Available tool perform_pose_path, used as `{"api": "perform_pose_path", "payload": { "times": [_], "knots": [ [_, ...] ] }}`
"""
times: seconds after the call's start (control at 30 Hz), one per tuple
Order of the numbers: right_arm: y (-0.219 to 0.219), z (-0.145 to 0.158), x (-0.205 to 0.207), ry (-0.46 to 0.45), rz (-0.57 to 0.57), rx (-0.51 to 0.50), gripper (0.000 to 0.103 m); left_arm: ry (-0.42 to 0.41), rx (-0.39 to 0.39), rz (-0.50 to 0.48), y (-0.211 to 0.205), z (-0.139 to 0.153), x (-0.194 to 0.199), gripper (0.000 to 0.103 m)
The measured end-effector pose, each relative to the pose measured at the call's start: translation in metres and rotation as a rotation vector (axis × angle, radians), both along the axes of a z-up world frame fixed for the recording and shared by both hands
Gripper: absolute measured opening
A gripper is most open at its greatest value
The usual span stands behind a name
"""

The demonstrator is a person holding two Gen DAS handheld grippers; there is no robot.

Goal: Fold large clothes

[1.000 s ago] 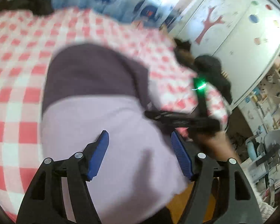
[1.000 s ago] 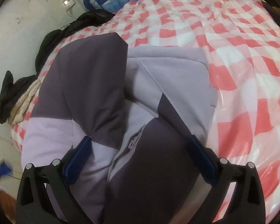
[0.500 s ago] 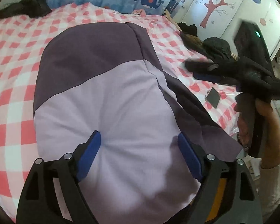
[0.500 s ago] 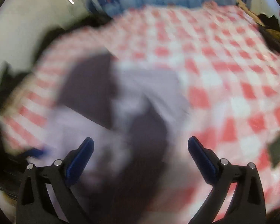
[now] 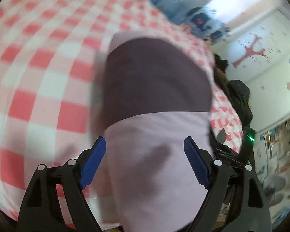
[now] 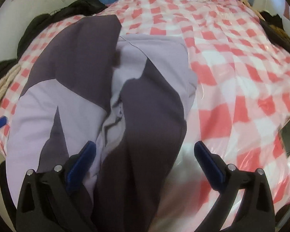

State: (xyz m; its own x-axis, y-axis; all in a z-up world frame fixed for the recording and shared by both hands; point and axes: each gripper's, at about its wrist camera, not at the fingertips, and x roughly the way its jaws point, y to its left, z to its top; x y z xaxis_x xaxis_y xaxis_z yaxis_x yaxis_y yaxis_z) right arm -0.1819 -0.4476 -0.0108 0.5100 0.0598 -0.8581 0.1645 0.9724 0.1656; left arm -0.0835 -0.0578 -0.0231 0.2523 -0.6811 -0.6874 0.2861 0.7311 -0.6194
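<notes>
Now, in the left wrist view, the left gripper (image 5: 145, 160) is hovering over the pale end of the jacket (image 5: 156, 100), which is filling the middle and lower middle of the frame, its dark purple half reaching toward the upper centre. A second ago this gripper's blue pads stood closer together; its jaws have just been opening, and they are now standing wide on either side of the lilac cloth without pressing on it. The checked bedcover (image 5: 38, 73) is taking up the whole left of the frame, blurred, since the view has swung across the bed. At the right edge a green light is glowing on what looks like the other tool.

In the right wrist view, the right gripper (image 6: 143, 164) is also standing wide open, gripping nothing. The jacket (image 6: 90, 89) is lying bunched in the left and centre of the frame, its zipper line running down toward the gap between the pads, its right edge now falling inside that gap rather than beyond it. The bedcover (image 6: 232, 61) is filling the right half.

Both grippers are free, so I judge that one fold is being let go and the next hold, probably along the near edge, is being sought.
</notes>
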Motion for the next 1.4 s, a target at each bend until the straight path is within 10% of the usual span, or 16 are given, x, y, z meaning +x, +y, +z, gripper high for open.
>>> {"api": "perform_pose_path", "payload": {
  "times": [0.23,0.57,0.97,1.2,1.4],
  "knots": [
    [-0.017,-0.022,-0.002,0.002,-0.055,0.179,0.096,0.081,-0.073,-0.07,-0.026,-0.029,0.002,0.093],
    [-0.012,-0.035,-0.004,-0.097,-0.011,0.392,0.097,-0.116,0.021,-0.075,-0.042,0.01,-0.023,0.091],
    [0.126,0.012,0.086,-0.254,0.24,0.509,0.097,-0.32,0.141,0.234,0.133,0.077,0.004,0.087],
    [0.259,-0.03,0.176,-0.185,0.367,0.476,0.098,-0.255,0.289,0.388,0.218,0.024,0.044,0.087],
    [0.244,-0.046,0.172,-0.109,0.338,0.443,0.098,-0.358,0.355,0.372,0.202,0.024,0.036,0.089]
  ]
}}
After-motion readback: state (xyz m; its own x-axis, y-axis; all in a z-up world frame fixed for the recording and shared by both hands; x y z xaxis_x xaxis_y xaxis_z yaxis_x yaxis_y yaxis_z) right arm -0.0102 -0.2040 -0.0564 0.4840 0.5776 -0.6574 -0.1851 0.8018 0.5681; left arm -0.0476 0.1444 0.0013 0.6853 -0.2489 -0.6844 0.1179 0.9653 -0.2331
